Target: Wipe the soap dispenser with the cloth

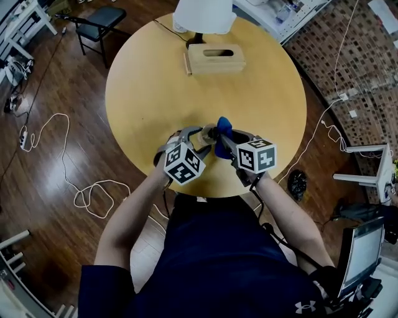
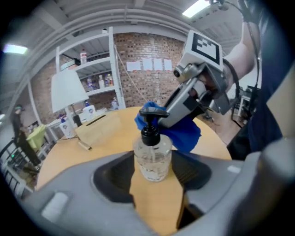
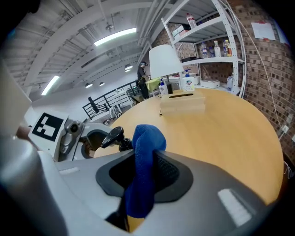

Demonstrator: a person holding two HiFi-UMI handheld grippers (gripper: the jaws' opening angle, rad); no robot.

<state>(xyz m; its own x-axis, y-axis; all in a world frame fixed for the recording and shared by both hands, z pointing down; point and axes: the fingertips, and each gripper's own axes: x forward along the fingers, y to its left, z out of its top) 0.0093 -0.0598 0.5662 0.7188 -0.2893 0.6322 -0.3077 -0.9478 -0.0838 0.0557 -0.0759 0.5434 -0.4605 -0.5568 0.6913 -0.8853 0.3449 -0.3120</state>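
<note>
Closest in, a dark shirt (image 1: 217,261) and two forearms (image 1: 134,211) reaching over the near edge of the round wooden bench (image 1: 149,81), each ending in one of two black-and-white marker cubes (image 1: 183,163).

Just beyond the cubes, between the middle of the bench and its near edge, a clear soap dispenser (image 2: 152,154) with a black pump (image 3: 113,136), upright on the wood. Left tongs (image 2: 154,159) closed on its round body, one dark pad against each side.

Right tongs (image 3: 144,161) clamped on a blue cloth (image 3: 144,147), gripped low down, with a rounded fold standing up past the tips. Fold held just beside the pump head, on the side away from the left tongs; touching or not, too close to call.

Farther out, near the far edge of the bench, a wooden tissue box (image 1: 216,59), and behind it a lamp (image 1: 204,15) with a white shade.

Off the bench, a dark wooden floor (image 1: 50,149), a loose white cable (image 1: 74,186) looping across it, and a black chair (image 1: 99,22) beyond the far left of the bench.
</note>
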